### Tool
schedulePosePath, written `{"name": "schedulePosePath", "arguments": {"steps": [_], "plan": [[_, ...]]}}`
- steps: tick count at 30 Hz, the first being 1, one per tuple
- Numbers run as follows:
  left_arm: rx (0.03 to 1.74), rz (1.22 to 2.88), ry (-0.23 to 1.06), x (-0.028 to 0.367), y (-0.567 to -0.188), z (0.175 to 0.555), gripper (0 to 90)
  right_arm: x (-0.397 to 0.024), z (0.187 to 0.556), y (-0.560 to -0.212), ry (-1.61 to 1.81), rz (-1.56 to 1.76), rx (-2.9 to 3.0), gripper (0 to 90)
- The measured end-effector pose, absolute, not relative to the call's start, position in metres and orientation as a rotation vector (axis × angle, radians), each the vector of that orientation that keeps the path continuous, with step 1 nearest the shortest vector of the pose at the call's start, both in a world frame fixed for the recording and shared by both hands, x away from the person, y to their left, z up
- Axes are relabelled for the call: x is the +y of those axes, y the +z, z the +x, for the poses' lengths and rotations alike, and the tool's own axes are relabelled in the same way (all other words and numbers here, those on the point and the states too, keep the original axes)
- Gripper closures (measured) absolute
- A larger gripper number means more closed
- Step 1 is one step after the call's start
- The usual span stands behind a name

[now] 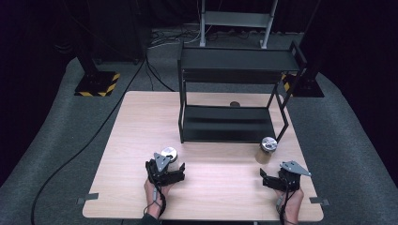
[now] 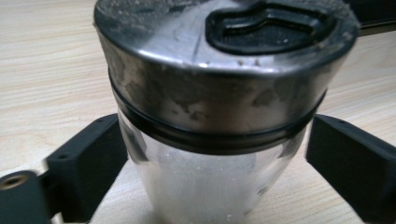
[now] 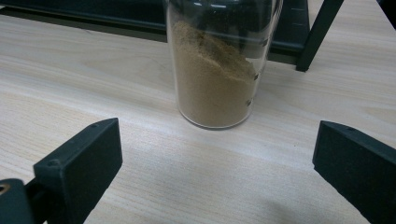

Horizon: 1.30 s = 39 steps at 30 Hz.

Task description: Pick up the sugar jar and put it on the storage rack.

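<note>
The left gripper [image 1: 172, 165] has its jaws spread around a clear shaker [image 1: 169, 155] of white powder; its own view shows gaps either side and a dusty steel lid [image 2: 224, 60]. On the table [image 1: 225, 187], the right gripper [image 1: 274, 176] is wide open just short of the brown-powder jar [image 1: 267, 150], near the black rack [image 1: 230, 123].

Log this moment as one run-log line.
left gripper: open around white shaker | right gripper: open, short of brown shaker | rack: empty
</note>
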<state>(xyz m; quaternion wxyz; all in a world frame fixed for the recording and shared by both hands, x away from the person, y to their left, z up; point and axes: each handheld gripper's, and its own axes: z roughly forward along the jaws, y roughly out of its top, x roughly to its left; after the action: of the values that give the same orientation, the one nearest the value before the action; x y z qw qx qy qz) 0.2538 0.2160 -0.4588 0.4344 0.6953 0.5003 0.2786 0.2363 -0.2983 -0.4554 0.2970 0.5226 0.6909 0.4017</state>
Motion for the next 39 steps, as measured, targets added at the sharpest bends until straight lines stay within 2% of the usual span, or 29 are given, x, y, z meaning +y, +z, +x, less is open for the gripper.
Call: {"name": "schedulePosePath", "arguments": {"steps": [13, 39], "plan": [[1.27, 1.691, 0.674, 0.223, -0.465, 0.253, 27.7, -0.298, 0.237, -0.455, 1.067, 1.391, 1.841, 0.6], [1.184, 1.722, 0.672, 0.228, -0.454, 0.254, 30.2, -0.299, 0.237, -0.455, 1.073, 1.39, 1.839, 0.8]]}}
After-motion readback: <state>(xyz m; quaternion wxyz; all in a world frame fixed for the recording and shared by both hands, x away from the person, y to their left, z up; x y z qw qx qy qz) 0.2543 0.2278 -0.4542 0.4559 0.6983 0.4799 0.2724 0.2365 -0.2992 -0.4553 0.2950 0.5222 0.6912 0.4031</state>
